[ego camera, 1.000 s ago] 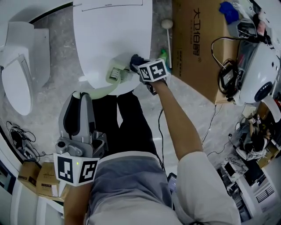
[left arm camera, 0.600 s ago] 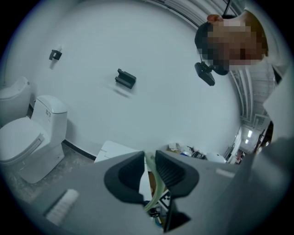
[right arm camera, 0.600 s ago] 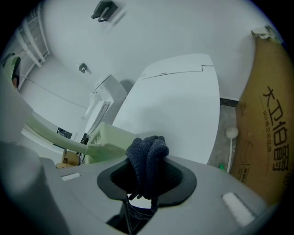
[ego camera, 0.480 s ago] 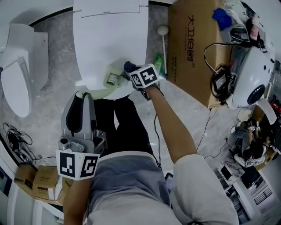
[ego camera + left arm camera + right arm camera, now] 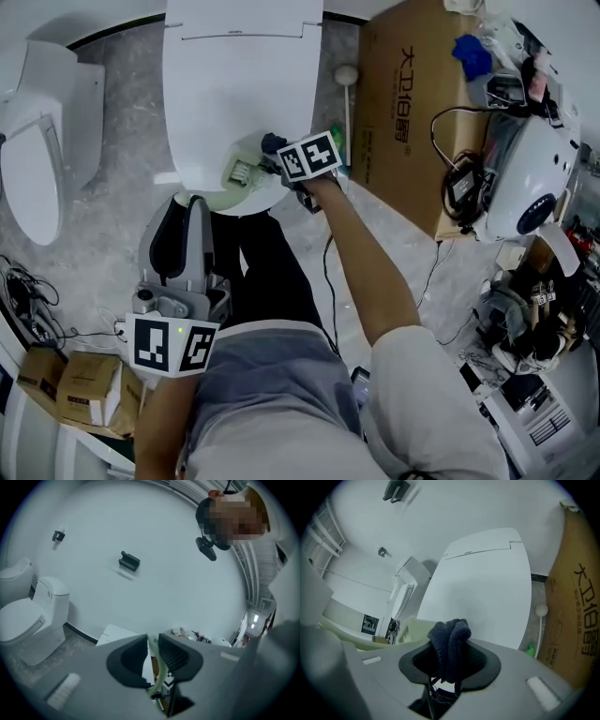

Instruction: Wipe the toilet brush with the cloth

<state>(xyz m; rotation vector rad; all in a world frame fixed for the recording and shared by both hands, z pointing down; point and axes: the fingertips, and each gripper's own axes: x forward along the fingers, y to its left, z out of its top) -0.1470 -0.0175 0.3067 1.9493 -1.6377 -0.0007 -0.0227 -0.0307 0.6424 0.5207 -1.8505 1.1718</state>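
Cloth [image 5: 450,644], dark blue and bunched, sits clenched in my right gripper [image 5: 279,155] above the front edge of the closed toilet lid [image 5: 234,84]; my left gripper [image 5: 151,654] is clamped on the handle of the pale green toilet brush [image 5: 242,172]; its head lies at that lid's front, just beside the cloth.

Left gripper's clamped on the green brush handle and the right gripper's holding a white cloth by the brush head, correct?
Not quite. The cloth in the right gripper is dark blue, not white; the right gripper view shows it pinched between the jaws. The rest holds: the left gripper is clamped on the toilet brush handle.
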